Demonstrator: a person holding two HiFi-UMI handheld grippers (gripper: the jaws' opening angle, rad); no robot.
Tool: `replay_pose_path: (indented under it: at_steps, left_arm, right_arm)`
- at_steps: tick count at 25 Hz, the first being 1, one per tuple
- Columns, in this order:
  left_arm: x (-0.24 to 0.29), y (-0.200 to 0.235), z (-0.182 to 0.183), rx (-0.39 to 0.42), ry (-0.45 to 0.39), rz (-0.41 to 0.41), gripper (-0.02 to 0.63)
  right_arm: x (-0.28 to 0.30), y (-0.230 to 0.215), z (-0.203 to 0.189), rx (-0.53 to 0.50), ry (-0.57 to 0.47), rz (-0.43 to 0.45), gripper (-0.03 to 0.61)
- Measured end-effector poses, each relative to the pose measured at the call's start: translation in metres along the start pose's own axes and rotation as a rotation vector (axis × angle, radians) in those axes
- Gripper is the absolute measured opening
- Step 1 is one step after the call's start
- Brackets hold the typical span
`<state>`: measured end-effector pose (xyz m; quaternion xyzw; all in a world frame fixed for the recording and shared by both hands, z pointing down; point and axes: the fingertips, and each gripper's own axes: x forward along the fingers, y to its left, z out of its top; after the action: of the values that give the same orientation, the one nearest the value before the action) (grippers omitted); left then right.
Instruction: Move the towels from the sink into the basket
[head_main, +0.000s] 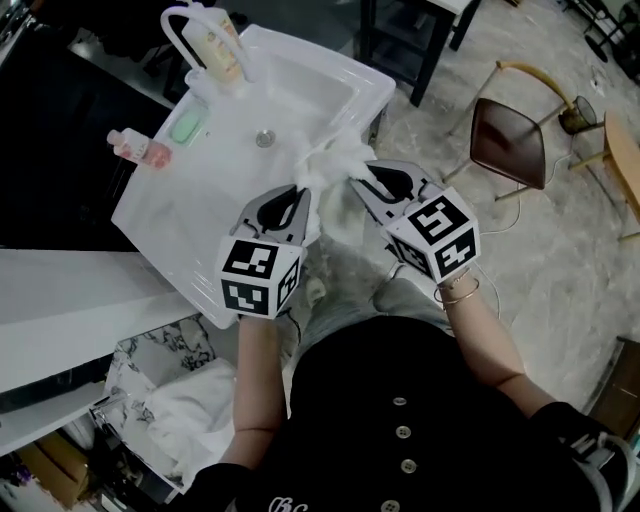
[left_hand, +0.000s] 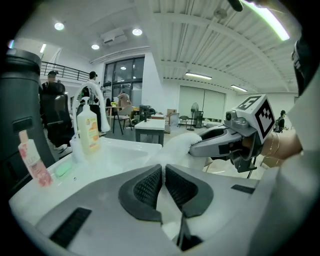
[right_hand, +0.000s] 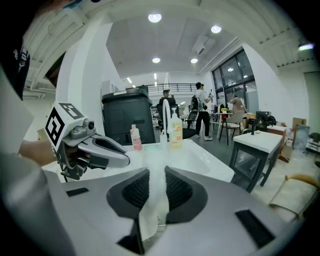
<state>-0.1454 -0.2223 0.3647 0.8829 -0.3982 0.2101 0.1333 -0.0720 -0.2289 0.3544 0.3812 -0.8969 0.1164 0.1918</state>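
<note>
A white towel is stretched between both grippers above the front right corner of the white sink. My left gripper is shut on one end of it, and the cloth runs up from its pads. My right gripper is shut on the other end, where a strip of towel hangs down between the jaws. Each gripper shows in the other's view: the right gripper and the left gripper. A marble-patterned basket stands low at the left with a white towel in it.
On the sink's far rim are a faucet, a soap bottle, a green soap and a pink bottle. A drain sits in the basin. A brown chair stands on the floor to the right.
</note>
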Motion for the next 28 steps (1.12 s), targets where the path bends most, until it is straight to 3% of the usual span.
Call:
replay_pose_path:
  at_steps: [17,28]
  left_arm:
    - [0.099,-0.129,0.069,0.086,-0.059,-0.215,0.029]
    - [0.136,-0.189,0.071,0.103,-0.030,-0.294,0.028]
  right_arm:
    - [-0.118,-0.120,-0.021,0.076,-0.076,-0.213,0.064]
    - [-0.176,-0.157,-0.050,0.111,-0.074,-0.291,0.065]
